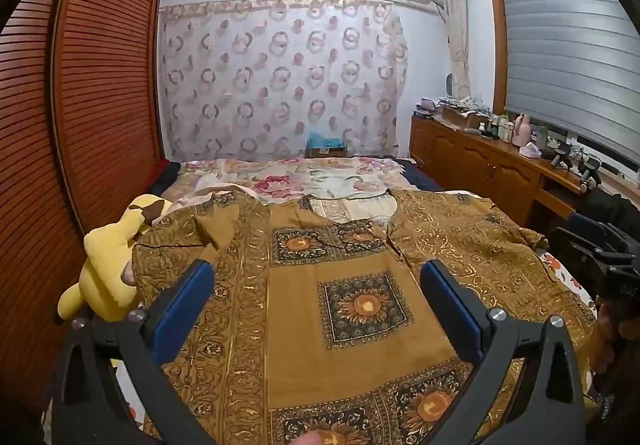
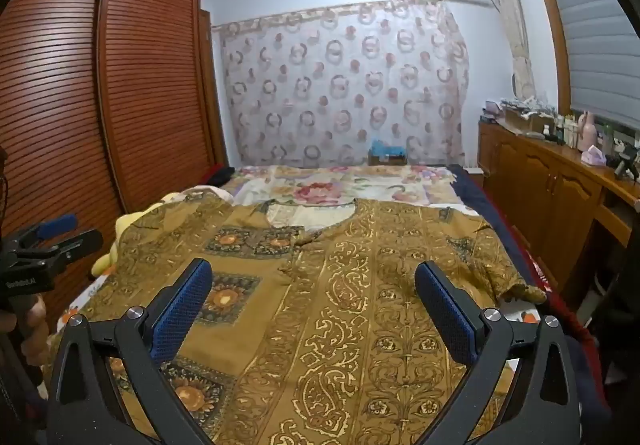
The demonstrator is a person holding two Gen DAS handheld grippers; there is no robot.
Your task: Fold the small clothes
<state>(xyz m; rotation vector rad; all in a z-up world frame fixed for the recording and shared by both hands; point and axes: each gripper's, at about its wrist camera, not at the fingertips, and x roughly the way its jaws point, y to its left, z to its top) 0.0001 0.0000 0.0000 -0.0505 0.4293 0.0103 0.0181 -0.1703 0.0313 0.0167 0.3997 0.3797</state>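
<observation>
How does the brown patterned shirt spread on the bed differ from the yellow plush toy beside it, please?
The brown patterned shirt lies flat and spread wide; the yellow plush toy is bulky and lumped at the bed's left edge. The shirt is ochre with dark sunflower squares and scrollwork; the toy is plain yellow with dark ear tips. The shirt covers far more of the bed than the toy. Both are soft and rest on the bed, their edges meeting.

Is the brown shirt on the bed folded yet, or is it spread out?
Spread out. The shirt lies flat on the bed, neckline at the far end, both sleeves out to the sides; no fold shows.
</observation>
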